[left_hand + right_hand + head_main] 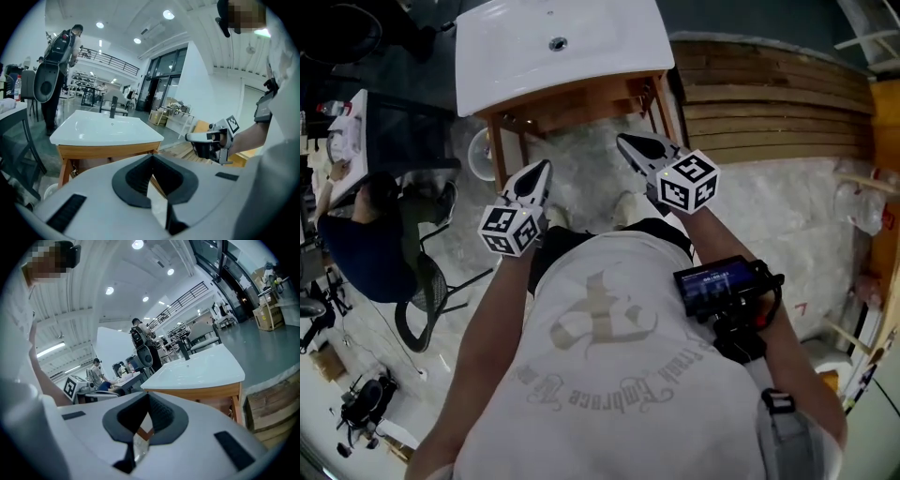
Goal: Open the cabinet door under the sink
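At the left edge of the floor (pixel 769 202) in the head view, a seated person (pixel 352 230) is seen at a white desk (pixel 352 131), with an office chair (pixel 422 295) just beside. The left gripper (pixel 542 172) is held above the floor, in front of the sink (pixel 562 56). Its 2 jaws are pressed together with nothing between them, and in the left gripper view the dark pads are seen meeting at the tip.

The sink is set at the far edge of the floor, a white basin carried on a wooden cabinet (pixel 581 101). The cabinet door cannot be told apart from the frame in any view, so it cannot be said whether it is open or closed. The cabinet is touched by neither gripper.

The right gripper (pixel 628 145) is held to the right of the left one, near the cabinet's front right corner. Its 2 jaws are likewise pressed together and empty.

Stacked wooden planks (pixel 769 103) are laid on the floor just right of the cabinet. A small screen (pixel 717 281) is carried on the person's chest.
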Tool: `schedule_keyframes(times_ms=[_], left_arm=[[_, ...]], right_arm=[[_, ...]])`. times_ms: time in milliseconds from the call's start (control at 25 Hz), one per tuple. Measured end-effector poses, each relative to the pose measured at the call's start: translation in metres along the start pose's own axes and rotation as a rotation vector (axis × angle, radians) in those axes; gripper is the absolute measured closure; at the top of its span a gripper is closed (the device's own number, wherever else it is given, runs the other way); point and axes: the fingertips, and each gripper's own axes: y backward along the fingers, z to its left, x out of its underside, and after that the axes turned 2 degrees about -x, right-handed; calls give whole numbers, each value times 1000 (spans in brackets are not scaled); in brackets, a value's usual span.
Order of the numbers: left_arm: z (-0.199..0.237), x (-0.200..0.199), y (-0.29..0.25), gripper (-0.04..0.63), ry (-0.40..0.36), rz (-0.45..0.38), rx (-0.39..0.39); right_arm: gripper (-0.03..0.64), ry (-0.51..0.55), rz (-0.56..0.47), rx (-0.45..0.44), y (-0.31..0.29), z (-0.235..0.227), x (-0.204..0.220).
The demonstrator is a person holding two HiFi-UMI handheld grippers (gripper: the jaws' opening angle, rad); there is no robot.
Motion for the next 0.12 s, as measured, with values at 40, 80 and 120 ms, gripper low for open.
schedule_keyframes(times_ms=[40,80,120], left_arm=[[3,-2,3,585,-2,-9,-8],[5,-1,4,586,-2,-15,-14],[5,0,6,586,-2,-21,-19]], right_arm=[[604,0,-2,-5,-3,2,2],[604,-3,-2,-8,-4,4,5],[604,-6,-1,-11,-4,6,8]])
